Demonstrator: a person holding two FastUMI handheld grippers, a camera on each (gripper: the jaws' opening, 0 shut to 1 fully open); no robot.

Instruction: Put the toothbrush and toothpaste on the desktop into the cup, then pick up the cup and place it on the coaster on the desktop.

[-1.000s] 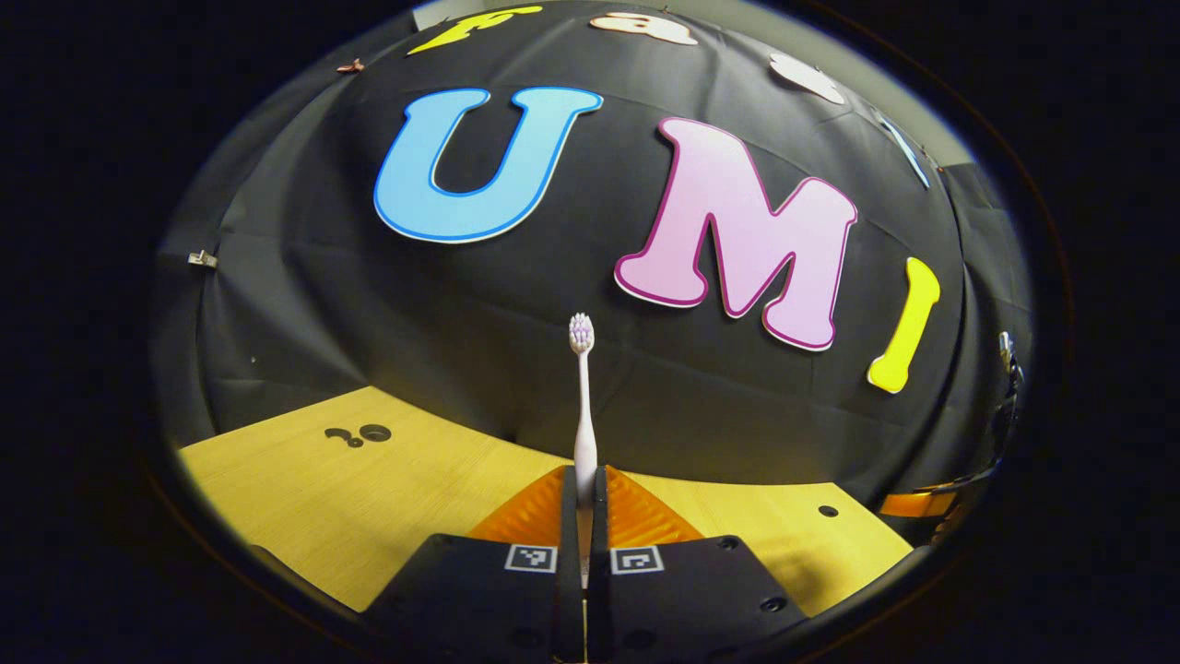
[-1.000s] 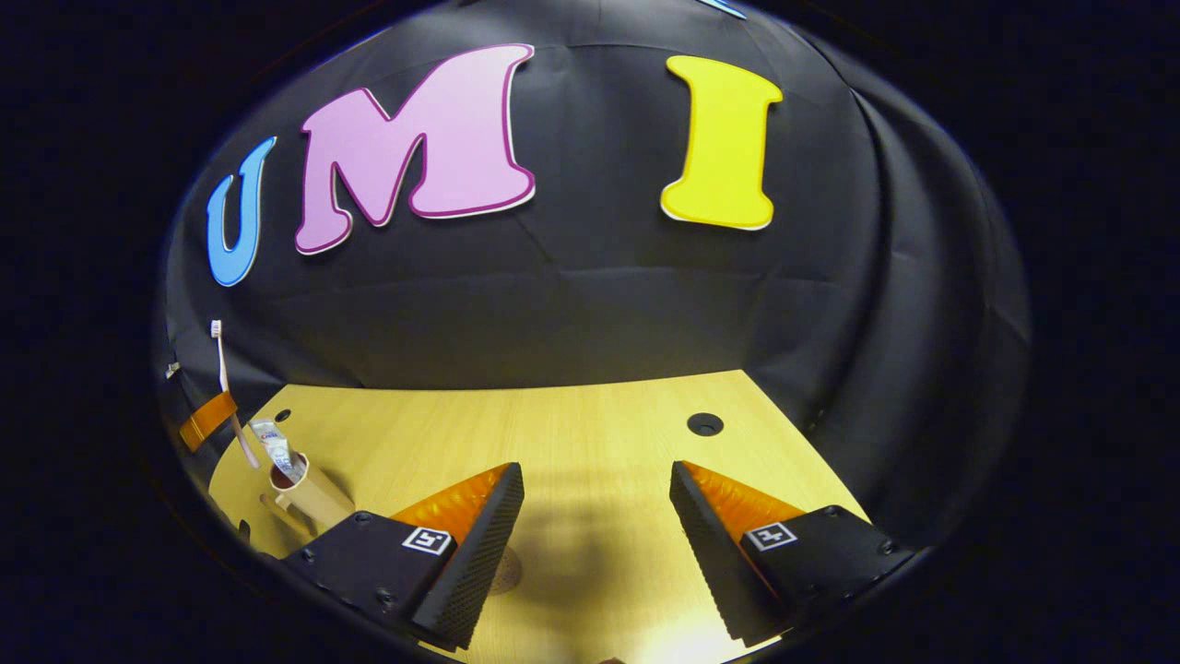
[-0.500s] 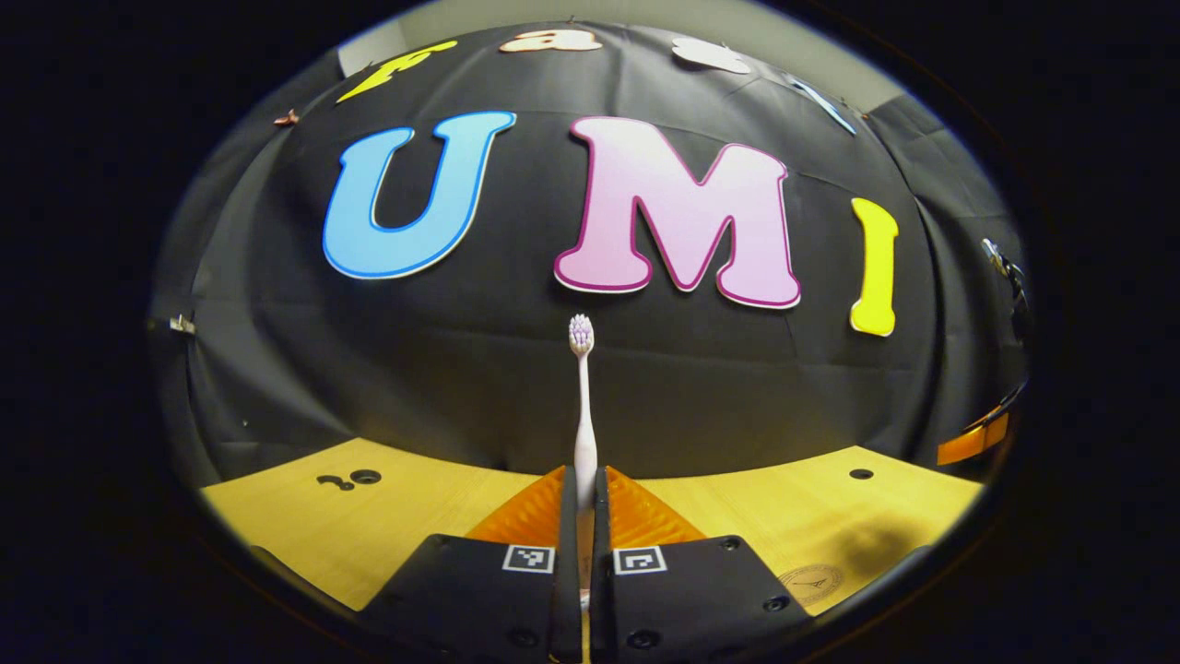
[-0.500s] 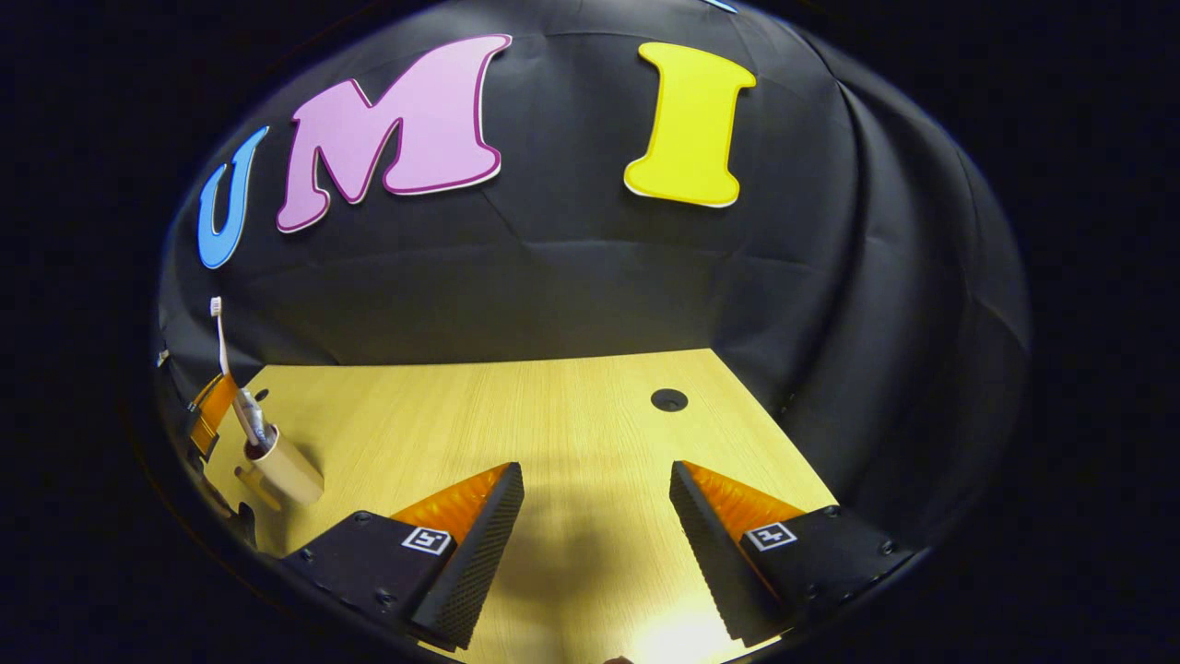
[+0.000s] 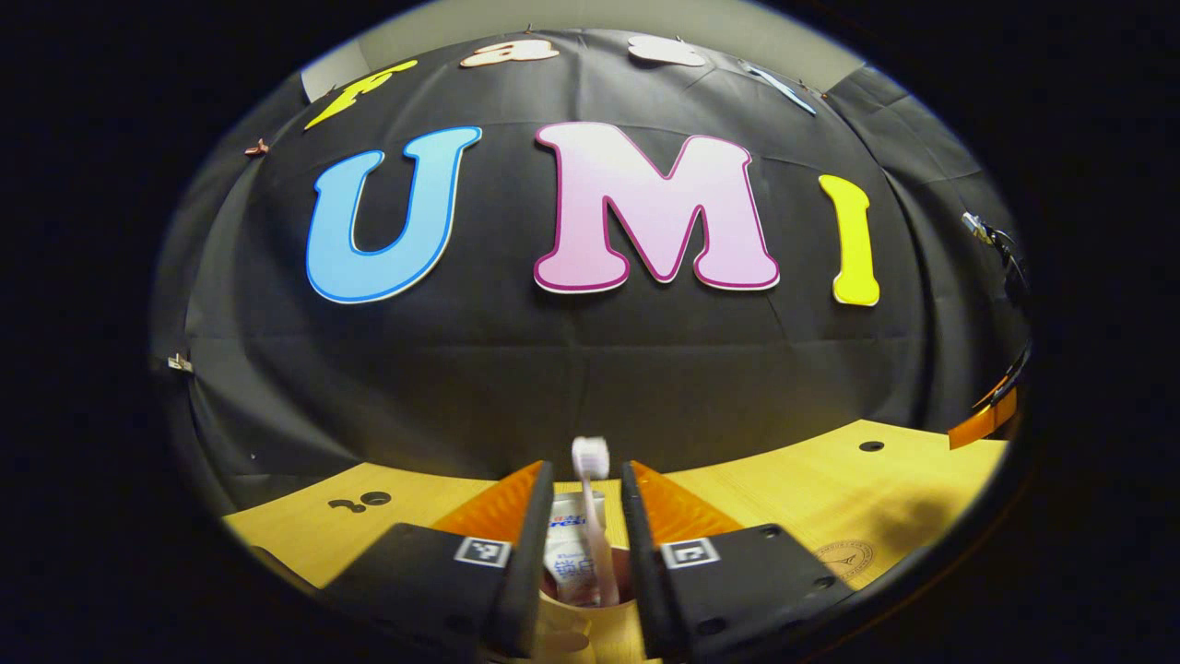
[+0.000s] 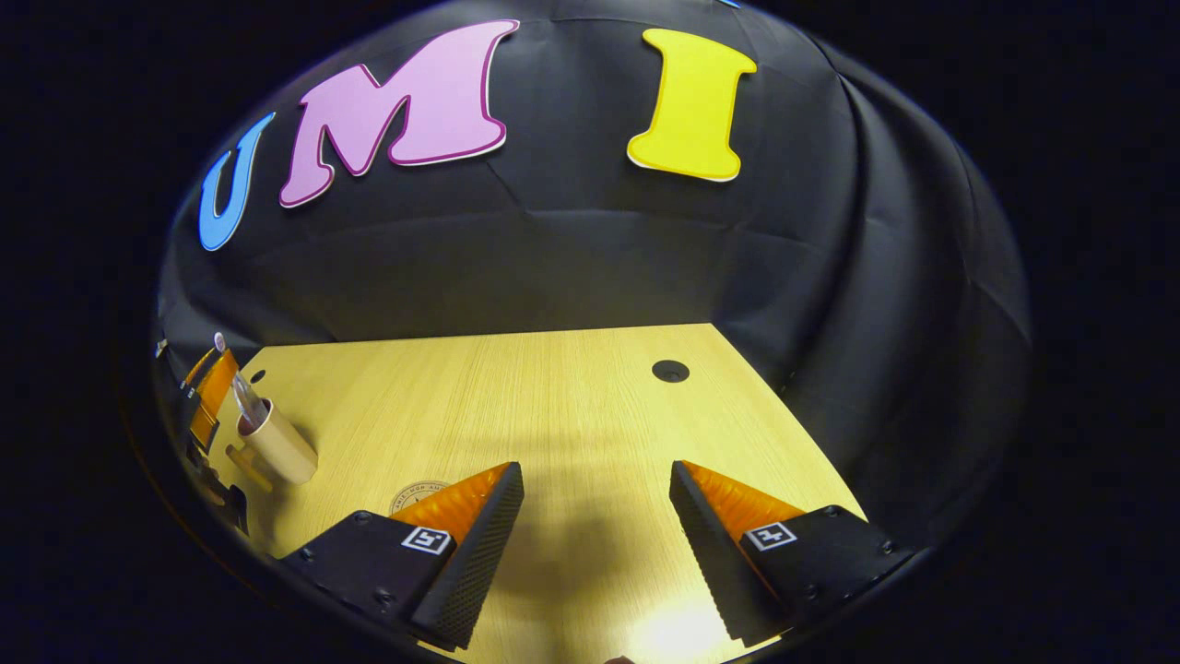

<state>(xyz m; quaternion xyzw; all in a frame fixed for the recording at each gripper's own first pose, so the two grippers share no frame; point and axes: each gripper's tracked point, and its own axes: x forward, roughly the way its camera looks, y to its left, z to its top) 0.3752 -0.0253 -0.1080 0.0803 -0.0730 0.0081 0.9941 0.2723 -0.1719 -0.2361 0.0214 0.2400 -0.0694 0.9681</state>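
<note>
Released from my left claw (image 5: 586, 489), whose fingers now stand apart, the toothbrush (image 5: 595, 521) sits beside the toothpaste (image 5: 567, 553) in the cup (image 6: 277, 444) near the desk's (image 6: 553, 397) left edge, my right claw (image 6: 596, 484) wide open.

In the left gripper view, low in the centre of the frame, we saw the toothbrush (image 5: 591, 516) with its head blurred, and its lower handle was lost inside the cup (image 5: 590, 604). The cup itself was cut off by the bottom edge and flanked by the left gripper (image 5: 581, 563), so we could make out little beyond its rim. The toothpaste (image 5: 566, 553) showed just its upper part, the rest sunk in the cup. At lower right the coaster (image 5: 843, 558) lay in shadow, its print too small to tell. In the right gripper view, at lower centre-left, the right gripper (image 6: 596, 544) covered most of the coaster.
</note>
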